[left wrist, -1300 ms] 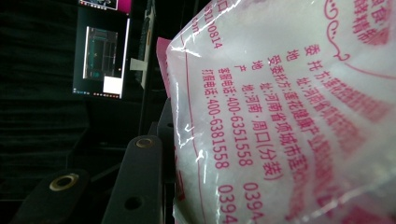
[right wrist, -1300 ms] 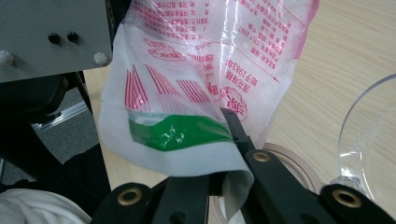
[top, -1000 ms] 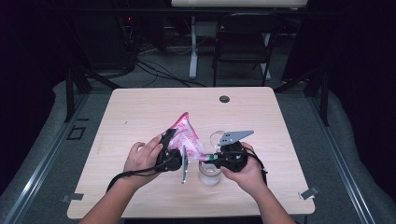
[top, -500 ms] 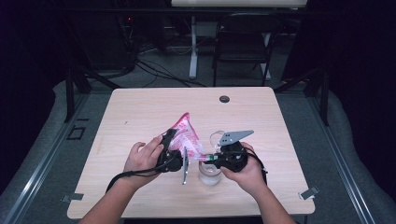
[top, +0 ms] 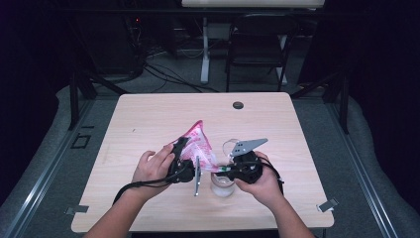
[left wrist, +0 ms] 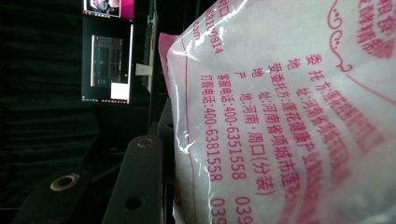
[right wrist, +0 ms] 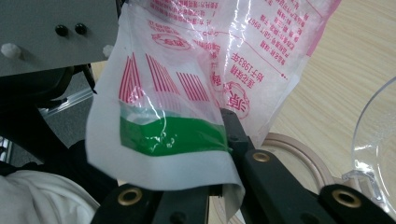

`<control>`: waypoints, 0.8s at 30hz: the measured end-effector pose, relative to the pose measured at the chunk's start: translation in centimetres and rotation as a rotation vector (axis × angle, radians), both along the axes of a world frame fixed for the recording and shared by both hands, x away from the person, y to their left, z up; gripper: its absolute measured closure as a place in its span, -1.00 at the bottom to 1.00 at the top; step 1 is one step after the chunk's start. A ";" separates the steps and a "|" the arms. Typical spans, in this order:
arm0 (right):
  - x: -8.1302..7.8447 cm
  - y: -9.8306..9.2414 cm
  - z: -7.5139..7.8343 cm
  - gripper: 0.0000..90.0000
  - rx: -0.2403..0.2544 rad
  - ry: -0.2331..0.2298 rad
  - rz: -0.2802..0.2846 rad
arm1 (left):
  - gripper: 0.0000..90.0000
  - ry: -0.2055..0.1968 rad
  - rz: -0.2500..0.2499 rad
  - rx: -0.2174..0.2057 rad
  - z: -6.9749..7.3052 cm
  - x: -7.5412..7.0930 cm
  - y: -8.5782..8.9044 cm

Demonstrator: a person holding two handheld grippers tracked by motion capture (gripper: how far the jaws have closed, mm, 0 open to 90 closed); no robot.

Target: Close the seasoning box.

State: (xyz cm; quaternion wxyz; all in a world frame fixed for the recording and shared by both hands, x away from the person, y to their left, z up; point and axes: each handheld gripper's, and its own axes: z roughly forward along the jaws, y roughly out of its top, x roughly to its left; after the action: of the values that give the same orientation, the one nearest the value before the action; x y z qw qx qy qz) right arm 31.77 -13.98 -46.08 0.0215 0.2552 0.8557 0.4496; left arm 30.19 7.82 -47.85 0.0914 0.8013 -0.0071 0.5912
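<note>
On the light wood counter (top: 148, 119) almost nothing has changed since the earlier pictures: the pink and white printed bag (top: 198, 144) stays lifted above the middle, tilted, between both hands. The left gripper (top: 184, 157) stays clenched on the bag's side. The right gripper (top: 229, 169) still pinches the bag's lower green-striped corner, just over the clear glass container (top: 222, 184).

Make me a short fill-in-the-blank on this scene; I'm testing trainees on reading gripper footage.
1. Both grippers hold the same ____.
2. The right gripper is shut on the bag's corner, which bears a ____ band.
3. The clear cup stands on the table below the ____ gripper.
4. The left gripper grips a bag printed in ____ lettering.

Missing words: bag; green; right; pink
</note>
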 end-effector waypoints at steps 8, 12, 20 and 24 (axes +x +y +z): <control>-0.2 0.2 0.0 1.00 -0.018 -0.008 0.001 | 0.46 -0.004 0.003 0.001 0.2 0.1 -0.1; -0.1 0.0 0.1 1.00 -0.022 -0.011 0.002 | 0.46 -0.019 0.002 0.000 0.2 0.0 -0.3; 0.1 -0.1 -0.2 1.00 -0.046 -0.011 -0.011 | 0.46 -0.013 -0.005 0.017 -0.4 0.0 -0.6; 0.2 -0.2 -0.4 1.00 -0.044 -0.005 -0.015 | 0.47 -0.028 -0.011 0.029 -0.5 -0.1 -0.6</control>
State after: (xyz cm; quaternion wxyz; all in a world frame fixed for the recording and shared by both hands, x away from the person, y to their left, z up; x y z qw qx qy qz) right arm 31.96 -14.18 -46.46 0.0326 0.2598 0.8635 0.4311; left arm 30.14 7.21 -48.36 0.0829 0.7941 -0.0216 0.6018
